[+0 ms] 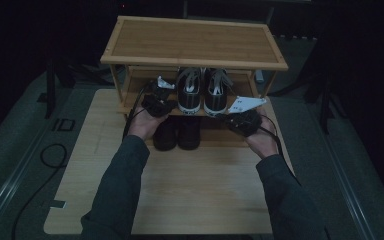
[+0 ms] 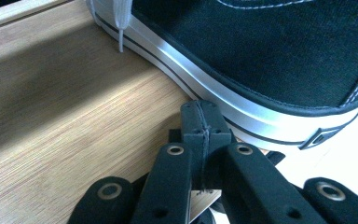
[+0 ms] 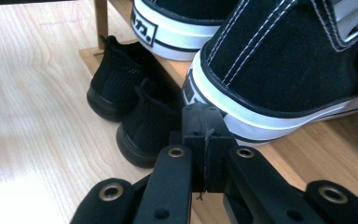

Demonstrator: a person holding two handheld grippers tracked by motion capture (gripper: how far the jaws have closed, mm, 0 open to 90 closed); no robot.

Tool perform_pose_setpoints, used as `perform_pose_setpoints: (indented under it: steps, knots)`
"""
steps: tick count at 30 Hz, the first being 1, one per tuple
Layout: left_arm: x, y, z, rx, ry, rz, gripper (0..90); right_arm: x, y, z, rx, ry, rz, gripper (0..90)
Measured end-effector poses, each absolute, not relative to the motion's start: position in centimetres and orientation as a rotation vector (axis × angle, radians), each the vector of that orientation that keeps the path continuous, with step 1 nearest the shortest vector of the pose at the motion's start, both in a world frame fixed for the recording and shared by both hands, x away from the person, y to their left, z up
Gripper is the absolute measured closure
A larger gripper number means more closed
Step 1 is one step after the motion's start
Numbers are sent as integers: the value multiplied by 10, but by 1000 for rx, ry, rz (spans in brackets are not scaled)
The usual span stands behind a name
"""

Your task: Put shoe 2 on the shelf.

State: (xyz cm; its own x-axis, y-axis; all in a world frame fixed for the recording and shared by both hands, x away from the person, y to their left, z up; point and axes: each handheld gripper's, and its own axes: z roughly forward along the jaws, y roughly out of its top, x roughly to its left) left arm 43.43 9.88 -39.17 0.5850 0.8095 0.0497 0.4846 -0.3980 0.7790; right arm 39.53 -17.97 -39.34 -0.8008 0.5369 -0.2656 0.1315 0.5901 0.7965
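Here, canvas sneakers [image 1: 202, 90] with white rubber soles lie lengthwise on the shelf [image 1: 135, 102], heels near; left gripper [image 1: 156, 102] and right gripper [image 1: 243, 121] flank them, jaws clenched empty.

Dark grey sleeves [image 1: 122, 185] — long, plain.
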Motion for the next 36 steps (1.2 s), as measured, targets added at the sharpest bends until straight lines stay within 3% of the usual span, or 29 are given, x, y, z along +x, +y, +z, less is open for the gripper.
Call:
perform_pose_setpoints:
  steps: [22,36]
  knots:
    - [435,99,-391,2065,1032,549,900,400,-170,-396,541,2339,1108,900]
    - [433,94,-389,2096,1035,600,900,395,-187,-404,547,2345,1126,883]
